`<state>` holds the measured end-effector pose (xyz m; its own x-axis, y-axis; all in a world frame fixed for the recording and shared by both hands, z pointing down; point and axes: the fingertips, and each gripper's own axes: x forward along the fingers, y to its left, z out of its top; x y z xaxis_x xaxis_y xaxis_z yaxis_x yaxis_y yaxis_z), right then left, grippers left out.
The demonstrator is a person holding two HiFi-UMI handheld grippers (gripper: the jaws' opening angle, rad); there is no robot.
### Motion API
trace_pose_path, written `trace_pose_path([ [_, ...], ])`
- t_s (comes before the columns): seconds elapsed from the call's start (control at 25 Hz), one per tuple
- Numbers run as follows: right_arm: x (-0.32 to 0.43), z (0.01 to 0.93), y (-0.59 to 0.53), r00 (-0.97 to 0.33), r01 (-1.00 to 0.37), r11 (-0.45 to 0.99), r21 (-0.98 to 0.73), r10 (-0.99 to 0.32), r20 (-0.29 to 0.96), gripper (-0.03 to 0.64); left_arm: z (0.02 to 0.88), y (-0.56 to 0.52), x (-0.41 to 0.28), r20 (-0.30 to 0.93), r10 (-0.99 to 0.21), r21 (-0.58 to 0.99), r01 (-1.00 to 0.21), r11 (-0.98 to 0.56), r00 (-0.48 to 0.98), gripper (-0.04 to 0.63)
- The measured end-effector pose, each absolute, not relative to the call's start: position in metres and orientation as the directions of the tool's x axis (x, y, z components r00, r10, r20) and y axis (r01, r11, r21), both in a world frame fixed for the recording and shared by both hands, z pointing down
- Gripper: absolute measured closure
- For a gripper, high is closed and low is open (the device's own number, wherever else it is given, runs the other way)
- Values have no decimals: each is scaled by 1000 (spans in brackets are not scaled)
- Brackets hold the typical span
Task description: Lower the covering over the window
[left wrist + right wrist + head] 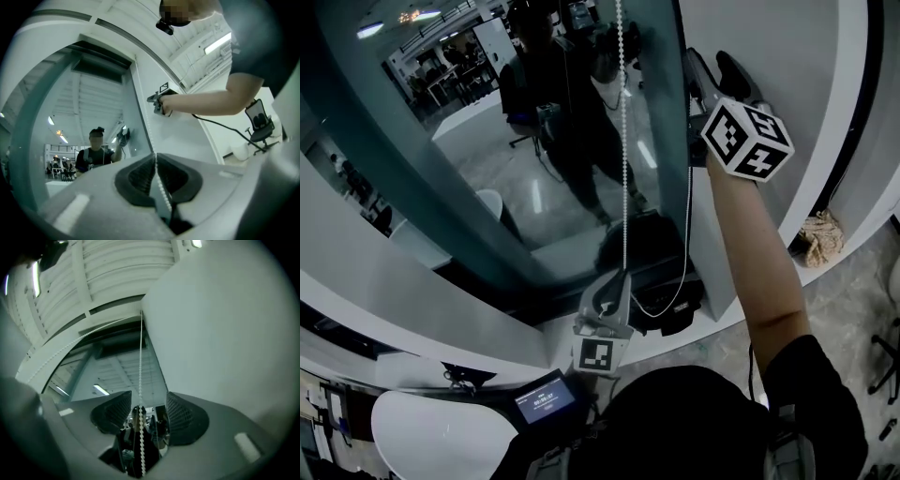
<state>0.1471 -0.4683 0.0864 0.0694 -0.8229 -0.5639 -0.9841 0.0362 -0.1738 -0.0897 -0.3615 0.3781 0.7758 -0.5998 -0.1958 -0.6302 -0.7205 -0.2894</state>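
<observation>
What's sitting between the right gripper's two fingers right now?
The bead chain hangs between the right gripper's open fingers, not clamped by them, as the right gripper view shows.

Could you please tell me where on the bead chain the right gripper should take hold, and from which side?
I'd take the bead chain high up, above the left gripper, which is shut on it lower down. It hangs straight and already runs between the open jaws of the right gripper, so come straight on from the room side and close one pad on each side, across the beads.
</observation>
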Motion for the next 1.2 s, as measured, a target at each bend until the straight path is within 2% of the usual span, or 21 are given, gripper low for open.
trace_pose_path([
  [0.12, 134, 65, -479, -48, -969, 174, -173, -825, -563, 394, 380, -364, -89, -190, -593, -287, -622, -729, 783, 582],
  [0.16, 131, 58, -479, -66, -968, 190, -161, -818, -572, 449, 379, -365, -88, -192, -588, -295, -618, -729, 786, 583],
  [0.2, 131, 51, -475, -70, -973, 184, -138, -807, -587, 549, 378, -366, -88, -197, -584, -299, -615, -729, 788, 583],
  [0.24, 130, 46, -468, -64, -982, 158, -103, -793, -606, 616, 378, -367, -87, -200, -582, -297, -615, -731, 788, 583],
  [0.4, 124, 34, -434, -62, -997, 22, 68, -744, -665, 600, 383, -372, -84, -183, -582, -282, -609, -741, 792, 583],
  [0.44, 121, 32, -430, -77, -995, 18, 95, -744, -664, 598, 383, -373, -81, -183, -579, -282, -607, -743, 794, 583],
  [0.52, 116, 28, -425, -109, -991, 33, 127, -746, -657, 544, 383, -376, -76, -184, -574, -273, -603, -750, 798, 583],
  [0.56, 114, 27, -423, -123, -989, 42, 139, -747, -653, 537, 383, -376, -73, -184, -571, -268, -600, -754, 800, 581],
  [0.72, 111, 20, -415, -156, -987, 84, 140, -737, -658, 540, 386, -374, -65, -185, -556, -266, -586, -765, 810, 581],
  [0.96, 111, 6, -409, -183, -977, 208, 47, -707, -683, 549, 387, -375, -64, -185, -551, -258, -581, -772, 814, 581],
  [1.04, 110, 4, -408, -191, -976, 209, 56, -708, -680, 610, 388, -376, -65, -181, -555, -259, -584, -770, 812, 581],
  [1.12, 107, 5, -402, -194, -981, 145, 129, -707, -680, 609, 388, -378, -63, -181, -565, -256, -593, -764, 805, 581],
  [1.2, 93, 8, -389, -213, -946, -27, 324, -701, -680, 609, 385, -382, -64, -188, -578, -267, -608, -748, 794, 578],
])
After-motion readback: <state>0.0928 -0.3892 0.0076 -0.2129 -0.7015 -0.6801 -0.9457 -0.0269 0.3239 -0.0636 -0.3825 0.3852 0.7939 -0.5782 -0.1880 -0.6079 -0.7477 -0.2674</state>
